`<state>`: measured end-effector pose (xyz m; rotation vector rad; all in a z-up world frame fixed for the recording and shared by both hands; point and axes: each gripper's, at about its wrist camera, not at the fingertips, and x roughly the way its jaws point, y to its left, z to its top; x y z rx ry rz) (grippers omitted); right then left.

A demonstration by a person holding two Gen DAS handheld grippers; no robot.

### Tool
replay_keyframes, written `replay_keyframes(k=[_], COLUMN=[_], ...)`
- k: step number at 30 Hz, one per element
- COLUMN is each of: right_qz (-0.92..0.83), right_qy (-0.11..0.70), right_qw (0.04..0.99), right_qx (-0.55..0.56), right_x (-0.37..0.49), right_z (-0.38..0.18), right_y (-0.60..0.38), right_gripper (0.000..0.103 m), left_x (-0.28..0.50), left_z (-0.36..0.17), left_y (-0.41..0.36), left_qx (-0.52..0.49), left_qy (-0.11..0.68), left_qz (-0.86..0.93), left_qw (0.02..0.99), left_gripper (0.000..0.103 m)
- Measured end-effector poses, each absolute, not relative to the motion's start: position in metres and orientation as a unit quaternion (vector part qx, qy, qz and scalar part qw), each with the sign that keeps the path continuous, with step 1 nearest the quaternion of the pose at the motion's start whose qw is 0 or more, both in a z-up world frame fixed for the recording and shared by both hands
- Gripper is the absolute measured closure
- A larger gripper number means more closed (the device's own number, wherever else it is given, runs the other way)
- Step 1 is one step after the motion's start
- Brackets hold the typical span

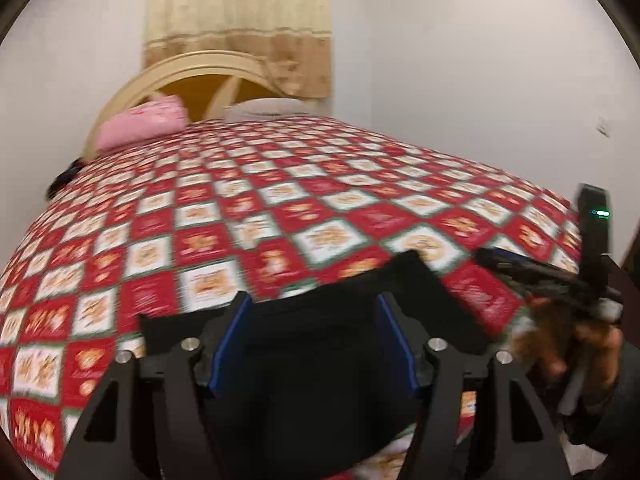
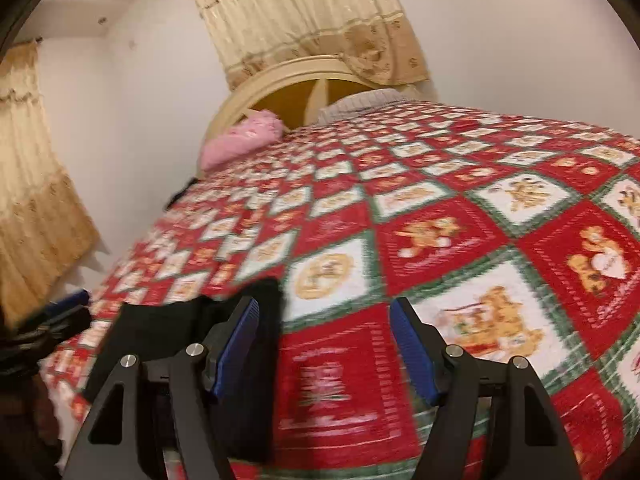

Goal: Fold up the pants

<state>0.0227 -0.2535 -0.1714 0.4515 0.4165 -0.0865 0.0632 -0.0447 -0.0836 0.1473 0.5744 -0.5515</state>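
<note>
The black pants (image 1: 316,364) lie folded on the red, white and green checked bedspread (image 1: 280,204) near the bed's front edge. My left gripper (image 1: 310,340) hovers right over them, its blue pads spread wide with the black cloth between and below them; the pads do not press on it. In the right wrist view the pants (image 2: 168,328) sit at the lower left, partly behind the left finger (image 2: 236,340). My right gripper (image 2: 324,344) stands open over bare bedspread (image 2: 440,224) just right of the pants, with nothing between its fingers.
A person's hand (image 1: 580,344) holds the right tool at the right edge of the left wrist view. A pink pillow (image 1: 140,122) and a white pillow (image 1: 268,110) lie against the cream headboard (image 1: 192,64). Beige curtains (image 2: 304,12) hang behind; a wall runs along the bed's left side.
</note>
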Motion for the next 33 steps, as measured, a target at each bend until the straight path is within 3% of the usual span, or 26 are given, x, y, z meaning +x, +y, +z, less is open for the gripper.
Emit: replay_keyframes(k=[9,11,12,13,17,18,19,20,26,28,31,33], right_qz=[0.028,0.041,0.056,0.07,0.06,0.056,0.053,0.057,0.051,0.047,0.068,0.066], right_qy=[0.323,0.327,0.333,0.342,0.343,0.343,0.342,0.342,0.351,0.351,0.33,0.313], right_qw=[0.929,0.93,0.927,0.924,0.924,0.923,0.922,0.921,0.924,0.925,0.929,0.937], right_qx=[0.18,0.165,0.161,0.158,0.156,0.165,0.172,0.176,0.14,0.137,0.151,0.142], right_x=[0.069,0.069,0.07,0.071,0.072,0.074,0.076,0.08,0.09,0.091,0.081,0.073], right_z=[-0.183,-0.18,-0.178,-0.178,-0.177,-0.178,-0.179,-0.179,-0.184,-0.183,-0.169,-0.154], right_y=[-0.183,-0.178,-0.176,-0.174,-0.177,-0.179,-0.181,-0.181,-0.162,-0.164,-0.174,-0.18], right_gripper=[0.033,0.049,0.072,0.077,0.076,0.065,0.046,0.042,0.043,0.079,0.088,0.089], left_x=[0.095,0.104,0.107,0.112,0.122,0.122,0.123,0.122,0.121,0.121,0.12,0.123], left_z=[-0.132,-0.14,-0.142,-0.143,-0.141,-0.142,-0.143,-0.144,-0.148,-0.147,-0.142,-0.14], left_y=[-0.004,0.001,0.004,0.007,0.014,0.015,0.016,0.016,0.018,0.019,0.02,0.018], left_qx=[0.055,0.052,0.049,0.044,0.026,0.023,0.019,0.019,0.015,0.013,0.022,0.039], left_qy=[0.314,0.322,0.324,0.327,0.327,0.328,0.33,0.331,0.339,0.339,0.333,0.33], left_qz=[-0.172,-0.158,-0.154,-0.146,-0.137,-0.136,-0.139,-0.142,-0.145,-0.144,-0.142,-0.129], left_qw=[0.932,0.932,0.932,0.933,0.935,0.935,0.934,0.933,0.929,0.93,0.932,0.934], left_gripper=[0.027,0.027,0.027,0.027,0.026,0.026,0.026,0.026,0.026,0.026,0.025,0.017])
